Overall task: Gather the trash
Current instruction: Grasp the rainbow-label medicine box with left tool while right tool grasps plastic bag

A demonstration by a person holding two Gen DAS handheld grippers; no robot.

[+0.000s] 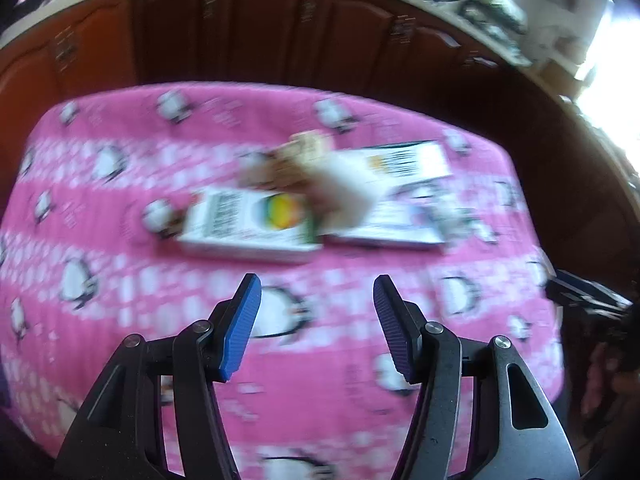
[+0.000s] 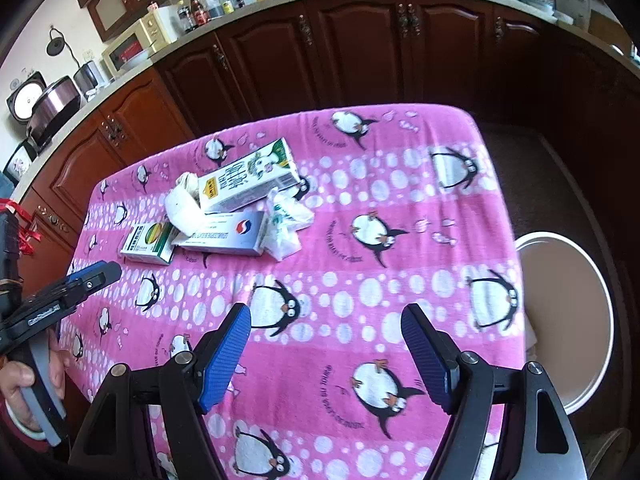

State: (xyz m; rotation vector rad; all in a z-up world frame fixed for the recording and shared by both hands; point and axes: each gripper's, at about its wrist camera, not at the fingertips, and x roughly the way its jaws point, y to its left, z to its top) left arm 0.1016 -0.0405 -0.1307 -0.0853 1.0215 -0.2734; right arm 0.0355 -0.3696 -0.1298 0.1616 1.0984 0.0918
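Observation:
A heap of trash lies on the pink penguin tablecloth (image 2: 340, 248): a small green-and-white box (image 2: 148, 242), a flat silver box (image 2: 224, 234), a milk carton (image 2: 250, 176), crumpled white paper (image 2: 184, 204) and a crumpled plastic bag (image 2: 286, 220). My right gripper (image 2: 326, 314) is open and empty, above the cloth near the table's front. My left gripper (image 1: 316, 286) is open and empty, just short of the small box (image 1: 250, 220); this view is blurred. The left gripper also shows in the right wrist view (image 2: 96, 274).
A round white bin (image 2: 564, 320) stands on the floor right of the table. Dark wooden cabinets (image 2: 360, 52) and a cluttered counter (image 2: 160, 24) run behind the table.

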